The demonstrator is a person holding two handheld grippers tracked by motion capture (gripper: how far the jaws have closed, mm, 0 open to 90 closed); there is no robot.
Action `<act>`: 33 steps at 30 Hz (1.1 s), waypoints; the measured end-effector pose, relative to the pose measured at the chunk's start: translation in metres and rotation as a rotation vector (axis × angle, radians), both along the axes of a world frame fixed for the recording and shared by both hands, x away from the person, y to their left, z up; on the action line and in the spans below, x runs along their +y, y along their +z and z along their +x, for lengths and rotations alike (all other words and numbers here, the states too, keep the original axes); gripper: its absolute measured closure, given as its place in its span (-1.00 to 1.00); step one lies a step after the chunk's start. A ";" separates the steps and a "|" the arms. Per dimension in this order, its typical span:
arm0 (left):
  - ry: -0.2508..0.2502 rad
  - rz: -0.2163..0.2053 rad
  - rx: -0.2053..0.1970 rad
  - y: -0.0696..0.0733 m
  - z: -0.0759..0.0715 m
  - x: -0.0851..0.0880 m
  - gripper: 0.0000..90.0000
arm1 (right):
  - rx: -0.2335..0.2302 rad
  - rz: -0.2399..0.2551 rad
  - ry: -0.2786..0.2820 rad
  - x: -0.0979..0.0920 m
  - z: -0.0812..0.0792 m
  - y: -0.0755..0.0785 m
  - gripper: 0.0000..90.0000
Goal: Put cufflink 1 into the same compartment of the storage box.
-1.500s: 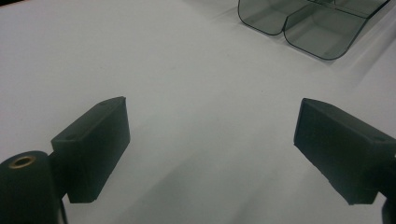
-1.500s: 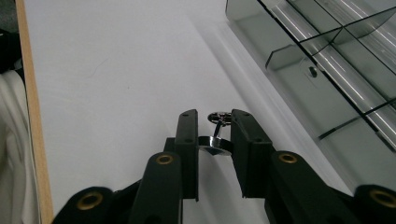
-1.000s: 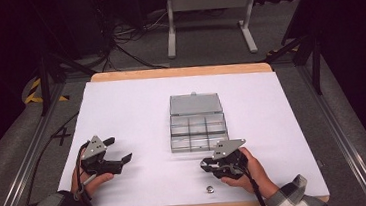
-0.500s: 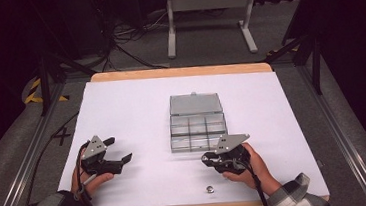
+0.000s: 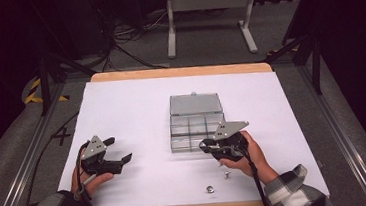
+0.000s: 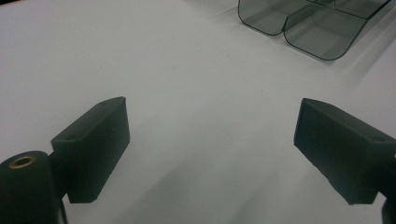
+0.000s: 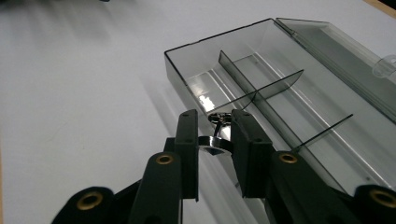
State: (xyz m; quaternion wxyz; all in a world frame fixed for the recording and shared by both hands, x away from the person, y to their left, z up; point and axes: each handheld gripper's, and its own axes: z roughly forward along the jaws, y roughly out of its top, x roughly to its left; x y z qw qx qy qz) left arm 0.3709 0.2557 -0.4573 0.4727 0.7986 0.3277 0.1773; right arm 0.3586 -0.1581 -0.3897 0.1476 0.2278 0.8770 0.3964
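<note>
My right gripper point(image 7: 215, 140) pinches a shiny little metal piece point(image 7: 215, 142) just at the near edge of the clear box point(image 7: 280, 88), ready to drop it into a pocket. My left gripper point(image 6: 212, 154) waits, fingers spread over bare white table point(image 5: 131, 107). The high view shows two more small pieces point(image 5: 210, 189) by my right hand – the right gripper view shows the pinch.

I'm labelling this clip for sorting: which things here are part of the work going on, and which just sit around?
In the job:
right gripper, shut on a shiny metal part
clear compartment box, lid open
two more metal parts on the white table

Lying about:
left gripper, open, holding nothing
grey stand on the floor
floor cables
</note>
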 end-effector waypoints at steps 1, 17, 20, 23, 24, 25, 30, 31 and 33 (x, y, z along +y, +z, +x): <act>0.000 -0.002 0.002 0.000 0.000 0.000 -0.75 | 0.002 0.001 -0.001 0.001 0.002 0.000 0.64; -0.002 0.001 -0.003 0.000 0.000 0.001 -0.75 | 0.038 0.000 -0.056 0.007 0.036 -0.010 0.64; -0.003 -0.003 -0.002 0.000 0.000 0.001 -0.75 | 0.043 -0.010 -0.059 0.009 0.038 -0.012 0.64; -0.003 -0.002 -0.003 0.000 0.000 0.001 -0.75 | 0.040 -0.016 -0.060 0.010 0.039 -0.013 0.64; -0.003 -0.002 -0.003 0.000 0.000 0.001 -0.75 | 0.041 -0.019 -0.062 0.011 0.039 -0.014 0.64; -0.003 -0.003 -0.003 0.000 0.000 0.001 -0.75 | 0.044 -0.020 -0.065 0.012 0.040 -0.014 0.64; 0.000 -0.014 -0.002 0.000 0.000 0.002 -0.75 | 0.049 -0.038 -0.079 0.013 0.041 -0.017 0.64; 0.002 -0.018 0.000 0.000 0.000 0.002 -0.75 | 0.052 -0.036 -0.081 0.012 0.042 -0.017 0.64; 0.002 -0.023 -0.004 0.000 0.000 0.002 -0.75 | 0.055 -0.034 -0.089 0.011 0.043 -0.018 0.63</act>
